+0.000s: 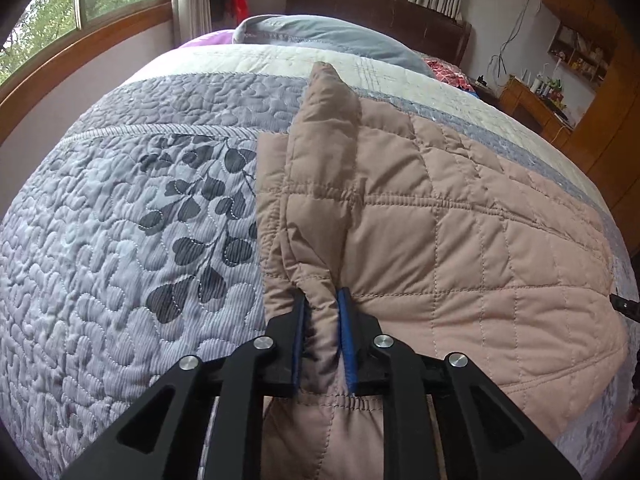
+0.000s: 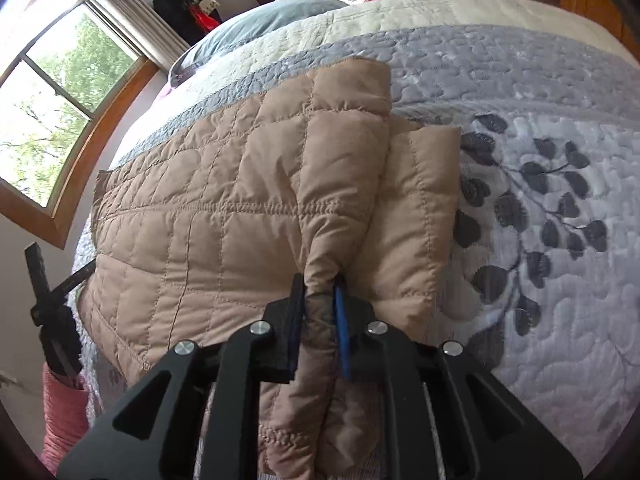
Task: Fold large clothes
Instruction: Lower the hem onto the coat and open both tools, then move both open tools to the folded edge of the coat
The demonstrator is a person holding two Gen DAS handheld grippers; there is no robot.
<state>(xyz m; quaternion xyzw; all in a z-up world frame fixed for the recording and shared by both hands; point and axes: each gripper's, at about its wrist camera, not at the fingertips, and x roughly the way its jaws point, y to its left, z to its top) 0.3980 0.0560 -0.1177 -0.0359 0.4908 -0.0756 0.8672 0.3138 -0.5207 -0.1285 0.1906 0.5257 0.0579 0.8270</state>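
The left gripper (image 1: 322,300) has its blue-padded jaws drawn in tight on a pinched ridge of the quilted tan jacket (image 1: 460,220), and the right gripper (image 2: 320,284) is closed the same way on a bunched fold of the same garment. The jacket lies spread on the grey leaf-printed bedspread (image 1: 120,220), and each claw bites it at the near edge, the one closest to the person. From the left claw, the bulk of the jacket runs away to that claw's right and forward; a raised fold climbs straight ahead from the jaws toward the grey pillow (image 1: 320,34). From the right claw the bulk lies to its left and forward, with a narrower folded panel just to the right of the jaws. The two grips therefore appear to sit at opposite ends of the same near edge, and the garment's long axis runs across between them rather than away from them. In the right wrist view the other gripper shows dimly at the far left edge, beyond the jacket's end. Judging by this layout, the coming fold turns on carrying the held near edge forward, away from both claws, toward the far edge near the pale band of the bedspread. Neither hand is clearly nearer that far edge, so the lift would probably need both moving evenly to keep the crease straight.
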